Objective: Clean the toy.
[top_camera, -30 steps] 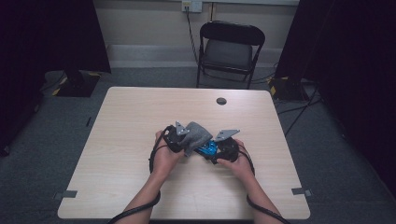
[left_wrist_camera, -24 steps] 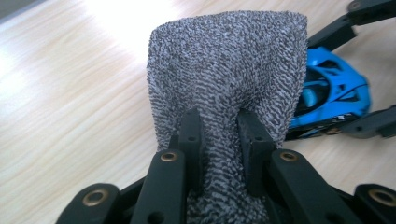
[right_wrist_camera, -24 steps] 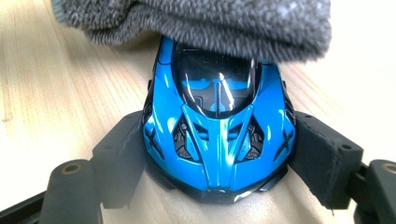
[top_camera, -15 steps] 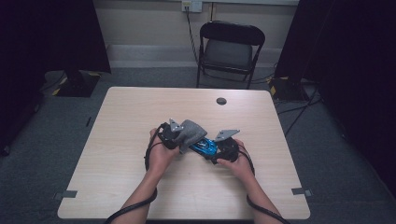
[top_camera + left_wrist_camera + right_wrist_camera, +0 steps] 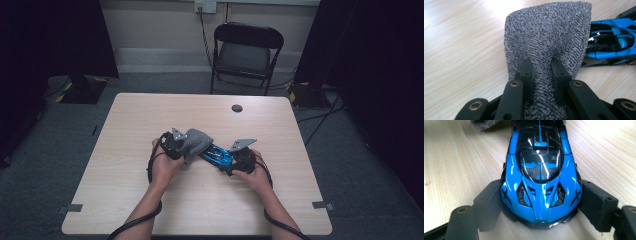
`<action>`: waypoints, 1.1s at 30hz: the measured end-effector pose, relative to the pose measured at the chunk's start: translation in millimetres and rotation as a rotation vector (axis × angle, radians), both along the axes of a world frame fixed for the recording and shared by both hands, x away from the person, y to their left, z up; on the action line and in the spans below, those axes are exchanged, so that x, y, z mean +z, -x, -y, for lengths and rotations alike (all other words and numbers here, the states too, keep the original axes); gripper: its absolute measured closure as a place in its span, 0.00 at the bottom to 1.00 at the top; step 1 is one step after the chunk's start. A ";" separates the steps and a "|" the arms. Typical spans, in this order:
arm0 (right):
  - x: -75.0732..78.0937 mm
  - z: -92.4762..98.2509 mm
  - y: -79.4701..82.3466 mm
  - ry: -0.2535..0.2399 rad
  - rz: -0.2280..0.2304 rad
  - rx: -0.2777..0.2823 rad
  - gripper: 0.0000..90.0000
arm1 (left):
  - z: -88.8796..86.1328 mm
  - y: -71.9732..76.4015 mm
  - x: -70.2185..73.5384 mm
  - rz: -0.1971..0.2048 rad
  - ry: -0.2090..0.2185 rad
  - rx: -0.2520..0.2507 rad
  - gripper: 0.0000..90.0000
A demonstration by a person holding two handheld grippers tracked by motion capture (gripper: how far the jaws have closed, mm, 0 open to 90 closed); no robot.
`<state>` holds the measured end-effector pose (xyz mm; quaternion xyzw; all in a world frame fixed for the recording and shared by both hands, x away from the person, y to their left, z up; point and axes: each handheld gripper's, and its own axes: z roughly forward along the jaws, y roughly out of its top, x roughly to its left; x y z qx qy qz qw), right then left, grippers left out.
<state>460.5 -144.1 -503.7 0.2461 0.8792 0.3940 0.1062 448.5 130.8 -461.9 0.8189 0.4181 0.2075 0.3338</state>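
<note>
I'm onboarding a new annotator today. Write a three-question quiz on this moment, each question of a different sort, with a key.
1. True or false: the left gripper is shut on the grey terry cloth.
2. What does the right gripper clamp? A) the shiny blue toy sports car B) a sponge C) nothing
3. Fill in: in the high view, the small dark round thing lies on the light wooden table toward the black folding ____.

Key: 1 true; 2 A; 3 chair.
</note>
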 end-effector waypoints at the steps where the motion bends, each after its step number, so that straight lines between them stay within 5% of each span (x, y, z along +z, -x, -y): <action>1: 0.0 0.0 0.0 0.000 0.000 0.000 0.27 | -1.9 0.2 0.2 -0.006 -0.005 -0.001 0.83; 11: 0.0 0.0 0.0 0.000 0.000 0.000 0.27 | -20.6 4.1 -1.8 -0.005 0.013 0.044 0.84; 23: 0.0 0.0 0.0 0.000 0.000 0.000 0.27 | -42.8 12.9 13.4 0.022 0.041 0.065 0.84; 33: 0.0 0.0 -0.1 0.000 0.000 0.000 0.27 | -28.9 22.8 23.0 0.045 0.072 0.006 0.84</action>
